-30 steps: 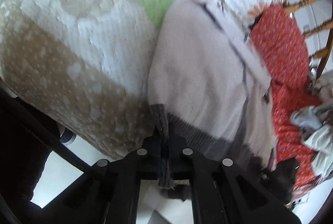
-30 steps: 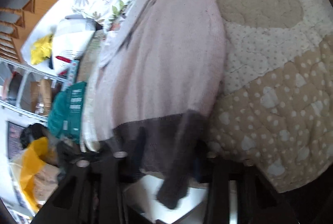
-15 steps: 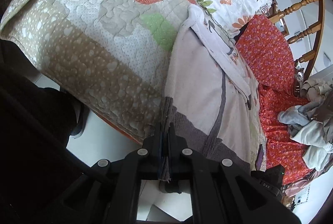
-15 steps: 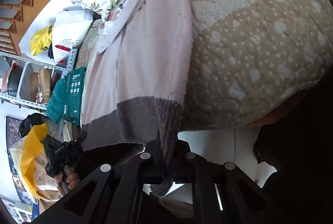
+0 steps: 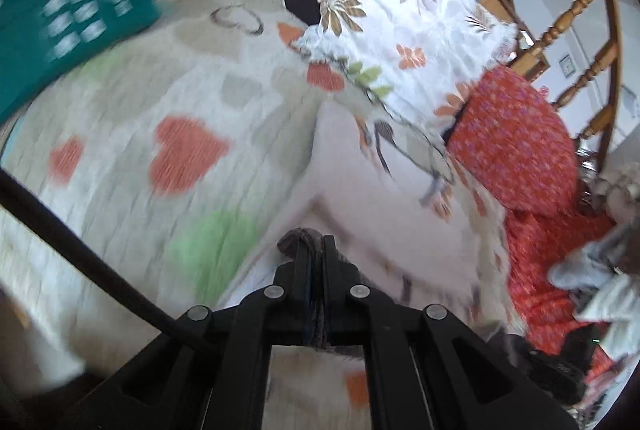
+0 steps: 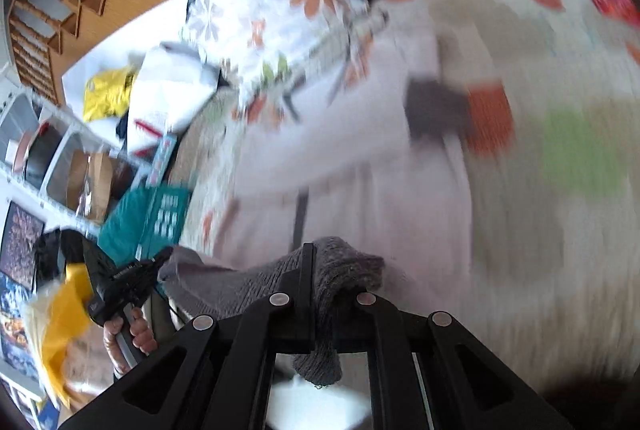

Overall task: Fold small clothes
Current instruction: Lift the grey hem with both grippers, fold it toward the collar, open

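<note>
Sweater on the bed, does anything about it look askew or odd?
Nothing damaged. The pale sweater lies rumpled, its upper part under the floral pillow. Both the left hand-held gripper and right hand-held gripper pinch its grey hem.

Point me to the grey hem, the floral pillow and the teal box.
grey hem [image 6: 340, 270]: right wrist view, knit band bunched at the fingertips.
floral pillow [image 5: 408, 42]: left wrist view, middle of its printed face.
teal box [image 5: 68, 26]: left wrist view, its printed top panel.
</note>
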Motion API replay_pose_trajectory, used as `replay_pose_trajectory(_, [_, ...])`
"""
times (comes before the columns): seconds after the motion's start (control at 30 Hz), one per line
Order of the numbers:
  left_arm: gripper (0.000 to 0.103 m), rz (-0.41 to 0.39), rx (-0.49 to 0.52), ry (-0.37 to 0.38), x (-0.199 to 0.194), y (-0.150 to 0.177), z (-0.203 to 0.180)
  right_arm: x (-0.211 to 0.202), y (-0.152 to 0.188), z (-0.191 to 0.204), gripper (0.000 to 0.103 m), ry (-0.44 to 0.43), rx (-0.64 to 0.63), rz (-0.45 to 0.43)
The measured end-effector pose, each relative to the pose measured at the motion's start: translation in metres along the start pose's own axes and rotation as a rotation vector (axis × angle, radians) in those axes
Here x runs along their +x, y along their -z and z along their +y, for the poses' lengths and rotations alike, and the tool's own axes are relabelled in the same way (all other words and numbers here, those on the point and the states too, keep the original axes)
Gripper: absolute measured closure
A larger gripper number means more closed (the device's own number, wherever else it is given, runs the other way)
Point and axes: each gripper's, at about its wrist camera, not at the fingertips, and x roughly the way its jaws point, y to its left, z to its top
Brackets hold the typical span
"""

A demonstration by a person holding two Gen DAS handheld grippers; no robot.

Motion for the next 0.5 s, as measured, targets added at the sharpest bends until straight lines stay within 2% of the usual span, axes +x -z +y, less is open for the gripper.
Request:
replay_pose_trajectory(0.17, [0.099,0.061,-0.067,-0.025,0.083,-0.052,-0.018,0.043,-0.078,-0.009,0.097,0.039,0.053,-0.055])
replay_pose_trajectory(0.37, [0.099,0.072,-0.024,-0.051,0.141,-0.084,-0.033,0.092,-0.135,-0.038,0.097,0.112,0.1,-0.038])
replay_pose_trajectory(0.43, [0.097,0.052,-0.015,-0.059,0.153,-0.095,-0.037,0.102,-0.149,-0.051,0.096,0.089,0.117,-0.053])
replay_pose_trajectory(0.47, [0.095,0.028,-0.014,-0.083,0.156,-0.101,-0.038,0.105,-0.157,-0.06,0.096,0.05,0.129,-0.076])
replay_pose_trajectory(0.5, [0.086,0.007,-0.014,-0.104,0.157,-0.104,-0.039,0.107,-0.162,-0.068,0.092,0.034,0.143,-0.094])
